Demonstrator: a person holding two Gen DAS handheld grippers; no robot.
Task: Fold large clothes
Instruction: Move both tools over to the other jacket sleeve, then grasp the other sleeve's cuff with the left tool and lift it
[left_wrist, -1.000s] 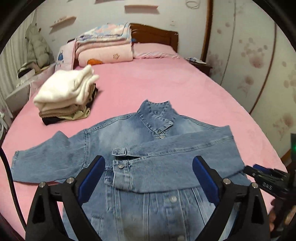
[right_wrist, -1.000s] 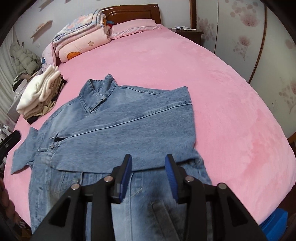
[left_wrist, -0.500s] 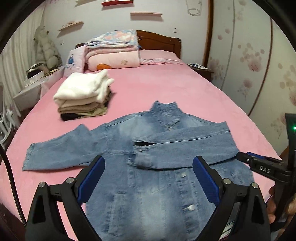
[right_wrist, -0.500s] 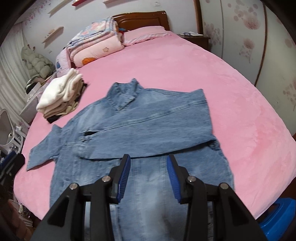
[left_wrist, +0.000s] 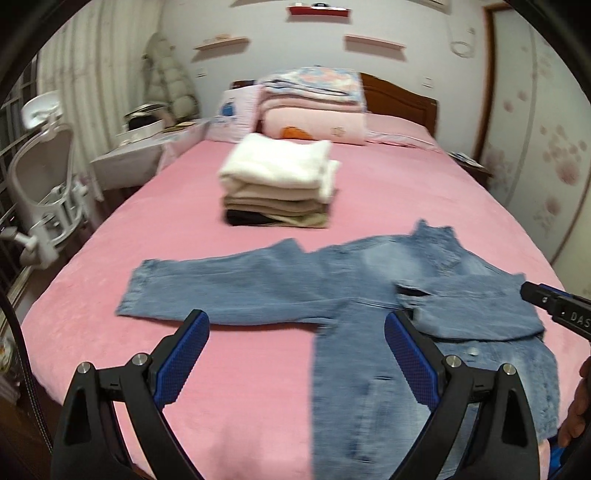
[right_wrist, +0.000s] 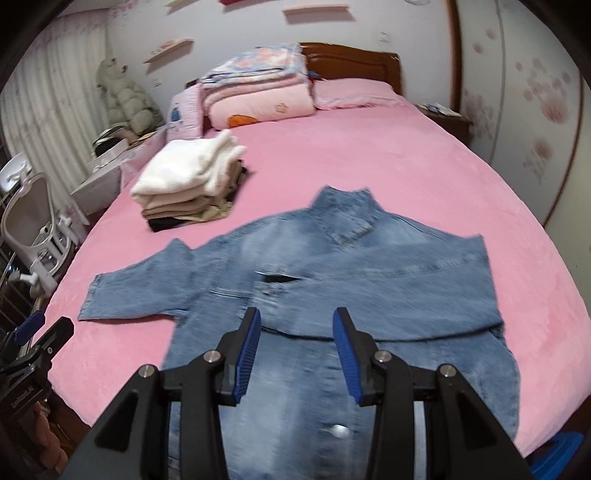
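- Your left hand-held gripper (left_wrist: 297, 354) sits at the bottom centre of its frame, jaws spread wide, holding nothing.
- Your right hand-held gripper (right_wrist: 296, 354) sits bottom centre, jaws parted narrower, empty.

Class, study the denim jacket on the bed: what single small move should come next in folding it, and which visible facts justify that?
Probably the left gripper should reach for the cuff of the outstretched sleeve. On the denim jacket one sleeve already lies folded across the chest; the other lies flat on the pink bed. Both grippers are open and empty.
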